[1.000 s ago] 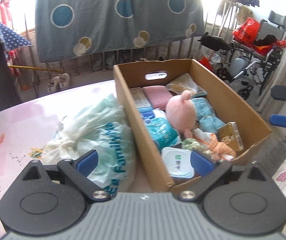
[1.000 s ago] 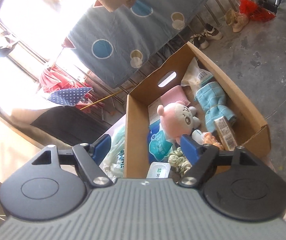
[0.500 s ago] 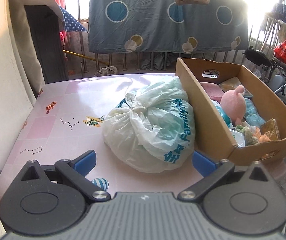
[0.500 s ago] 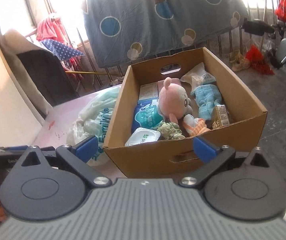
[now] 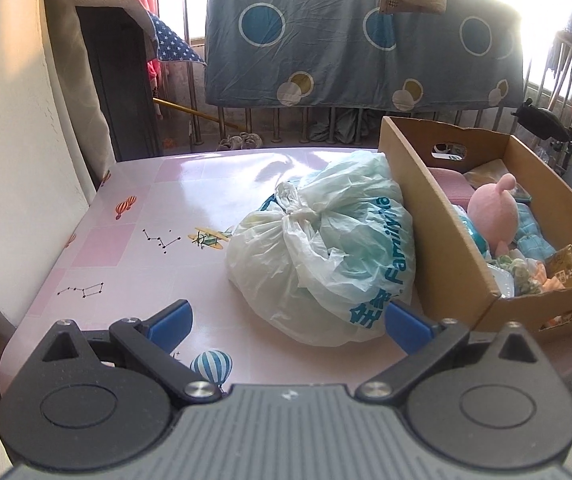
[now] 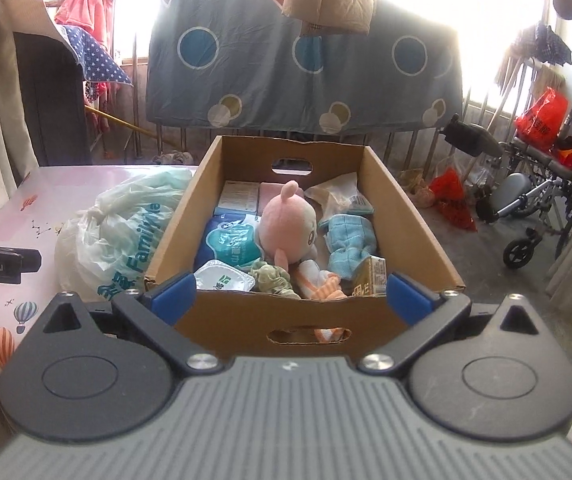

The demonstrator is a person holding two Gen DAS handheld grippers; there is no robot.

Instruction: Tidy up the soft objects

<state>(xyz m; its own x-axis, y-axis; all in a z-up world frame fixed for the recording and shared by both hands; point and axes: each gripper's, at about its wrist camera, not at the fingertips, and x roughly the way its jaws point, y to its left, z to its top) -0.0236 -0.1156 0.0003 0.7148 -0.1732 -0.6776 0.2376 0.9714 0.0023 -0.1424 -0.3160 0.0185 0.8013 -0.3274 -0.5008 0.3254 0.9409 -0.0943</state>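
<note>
On table (image 5: 134, 248): knotted bag (image 5: 325, 256) beside box (image 6: 222, 316) | both jaws wide, empty

Pink plush toy (image 6: 286, 224), brown cardboard box (image 6: 286, 316), blue fingers (image 6: 174, 294).

One cardboard box (image 6: 286, 320), one tied plastic bag (image 5: 325, 252), one pink plush toy (image 6: 286, 224), one juice carton (image 6: 371, 278).

Contents of the knotted plastic bag (image 5: 321, 256) cannot be read through the film. Beside it, the cardboard box (image 6: 405, 216) hides the lower body of the pink plush toy (image 6: 287, 224); package print there is illegible.
</note>
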